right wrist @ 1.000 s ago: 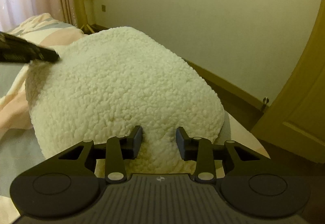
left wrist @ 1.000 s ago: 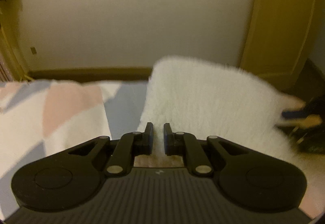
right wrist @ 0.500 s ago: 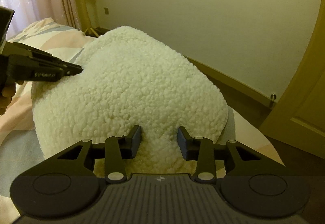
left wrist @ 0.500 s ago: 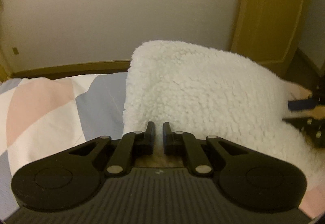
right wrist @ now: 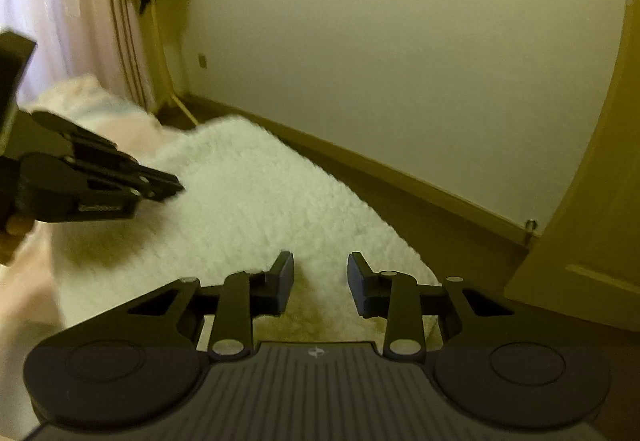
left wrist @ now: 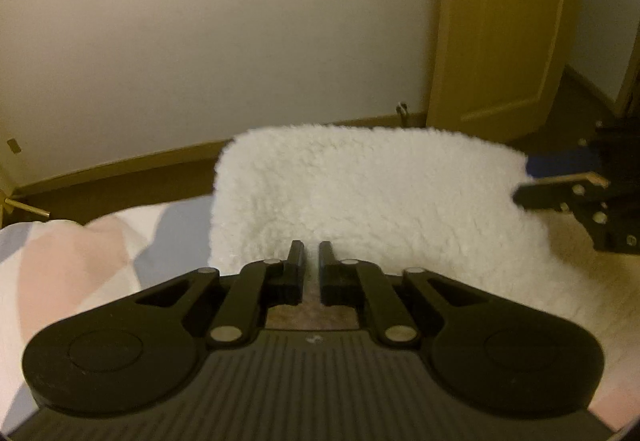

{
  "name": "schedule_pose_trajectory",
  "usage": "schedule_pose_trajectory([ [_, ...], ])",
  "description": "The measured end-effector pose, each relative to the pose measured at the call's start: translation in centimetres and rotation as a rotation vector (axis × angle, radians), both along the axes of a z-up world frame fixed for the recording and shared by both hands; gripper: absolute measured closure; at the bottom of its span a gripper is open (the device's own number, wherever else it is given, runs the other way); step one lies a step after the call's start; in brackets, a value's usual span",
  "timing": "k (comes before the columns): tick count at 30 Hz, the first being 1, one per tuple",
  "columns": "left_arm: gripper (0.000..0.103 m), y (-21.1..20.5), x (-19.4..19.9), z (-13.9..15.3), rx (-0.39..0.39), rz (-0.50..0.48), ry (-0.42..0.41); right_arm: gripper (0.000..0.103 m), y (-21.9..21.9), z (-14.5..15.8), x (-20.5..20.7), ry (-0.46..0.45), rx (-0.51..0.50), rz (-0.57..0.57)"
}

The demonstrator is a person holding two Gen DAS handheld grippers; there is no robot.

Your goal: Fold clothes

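Lowered since earlier frame: white fluffy fleece garment point(left wrist: 360, 201), bulging mound before, now flatter across centre frame on pastel patchwork bedsheet point(left wrist: 80, 253). Left gripper point(left wrist: 311, 255) fingers nearly closed, pinching fleece edge. Right gripper point(right wrist: 320, 269) fingers moderately apart, fleece between them, grip unclear.

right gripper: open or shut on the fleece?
Open: the right gripper jaws stand clearly apart over the white fluffy fleece garment, which shows through the gap.
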State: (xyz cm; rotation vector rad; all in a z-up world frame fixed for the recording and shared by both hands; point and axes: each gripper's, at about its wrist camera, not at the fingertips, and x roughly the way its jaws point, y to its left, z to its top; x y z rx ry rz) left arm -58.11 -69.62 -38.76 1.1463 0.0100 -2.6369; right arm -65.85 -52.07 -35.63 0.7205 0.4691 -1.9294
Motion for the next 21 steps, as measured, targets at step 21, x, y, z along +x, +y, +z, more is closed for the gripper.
schedule_pose_trajectory([
  [21, 0.101, 1.5, 10.4, 4.8, -0.004, 0.123, 0.096, 0.070, 4.2, 2.4, 3.2, -0.021, -0.073, 0.091],
])
